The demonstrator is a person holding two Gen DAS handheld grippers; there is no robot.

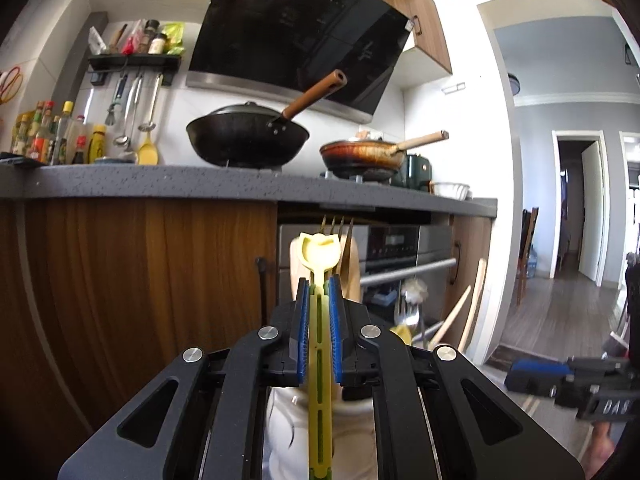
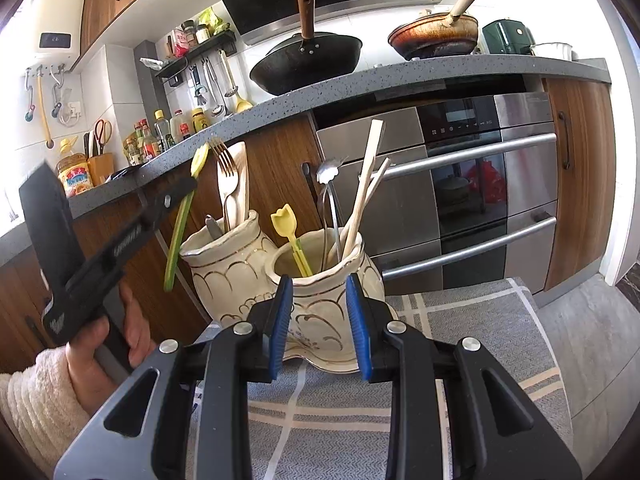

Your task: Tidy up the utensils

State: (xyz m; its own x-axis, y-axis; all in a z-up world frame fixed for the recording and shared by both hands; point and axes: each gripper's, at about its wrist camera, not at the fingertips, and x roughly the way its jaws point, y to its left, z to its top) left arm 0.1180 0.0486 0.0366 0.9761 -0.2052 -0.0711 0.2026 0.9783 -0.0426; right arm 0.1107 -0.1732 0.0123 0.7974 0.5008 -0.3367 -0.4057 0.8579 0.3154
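My left gripper (image 1: 320,280) is shut on a yellow-green tulip-topped utensil (image 1: 319,344) and holds it upright in the air, just left of and above the left cream jar (image 2: 224,256); the gripper also shows in the right wrist view (image 2: 188,188). That jar holds a gold fork (image 2: 226,176), a wooden spatula and a spoon. The right cream jar (image 2: 324,312) holds another yellow tulip utensil (image 2: 286,224), wooden chopsticks (image 2: 366,192) and a metal utensil. My right gripper (image 2: 320,320) is open, its blue pads either side of the right jar, low at its front.
The jars stand on a grey checked cloth (image 2: 460,320). Behind them are wooden cabinet doors (image 2: 276,160), a steel oven (image 2: 480,184) and a grey countertop (image 2: 360,80) with a black wok (image 2: 308,60), a pan and bottles. A doorway opens right (image 1: 560,240).
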